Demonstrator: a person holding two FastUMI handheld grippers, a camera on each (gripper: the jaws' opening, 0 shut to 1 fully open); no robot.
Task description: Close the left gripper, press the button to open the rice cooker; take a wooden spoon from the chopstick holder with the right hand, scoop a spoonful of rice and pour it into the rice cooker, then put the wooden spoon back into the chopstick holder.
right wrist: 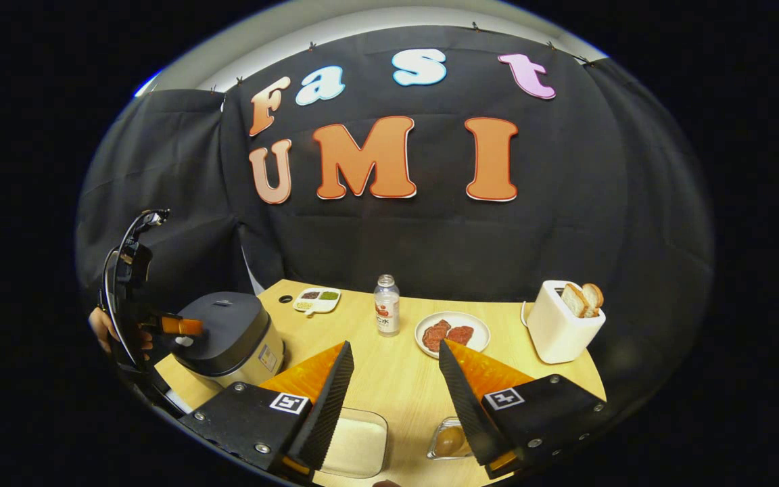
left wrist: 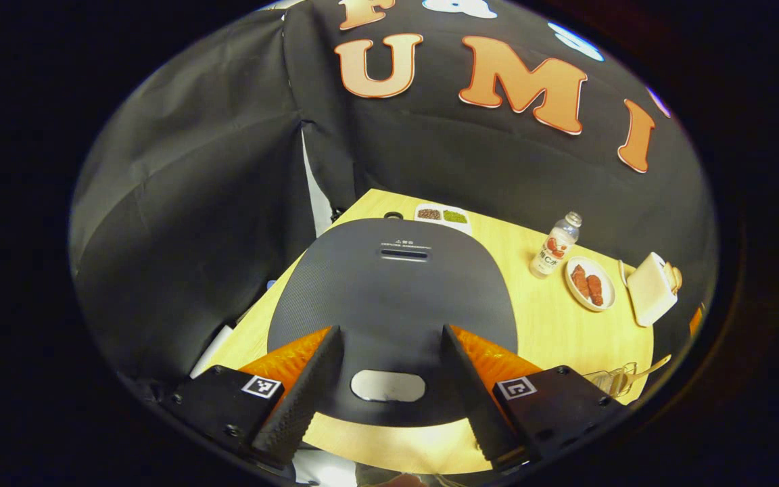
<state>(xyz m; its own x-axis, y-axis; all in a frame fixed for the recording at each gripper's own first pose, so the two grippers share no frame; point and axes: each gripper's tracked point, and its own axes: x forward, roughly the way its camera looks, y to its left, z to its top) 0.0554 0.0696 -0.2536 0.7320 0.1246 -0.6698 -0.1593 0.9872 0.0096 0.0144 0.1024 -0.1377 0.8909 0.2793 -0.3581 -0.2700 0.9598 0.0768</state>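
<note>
The rice cooker (left wrist: 389,297) sits right below my left gripper (left wrist: 390,329), its dark grey lid down. My left gripper is open, and its fingers stand either side of the silver oval button (left wrist: 387,385) at the lid's front. At the far right edge the chopstick holder (left wrist: 611,382) has a wooden spoon (left wrist: 654,368) sticking out. In the right gripper view the cooker (right wrist: 227,335) stands at the left with the left gripper (right wrist: 174,326) over its lid, held by a hand (right wrist: 101,328). My right gripper (right wrist: 395,345) is open above the table, over a clear box of white rice (right wrist: 357,443).
On the wooden table (right wrist: 396,385) stand a small bottle (right wrist: 386,304), a plate of meat (right wrist: 452,333), a white toaster (right wrist: 558,328) holding bread, and a small sectioned dish (right wrist: 317,299) at the back. A second clear container (right wrist: 450,441) sits beside the rice box.
</note>
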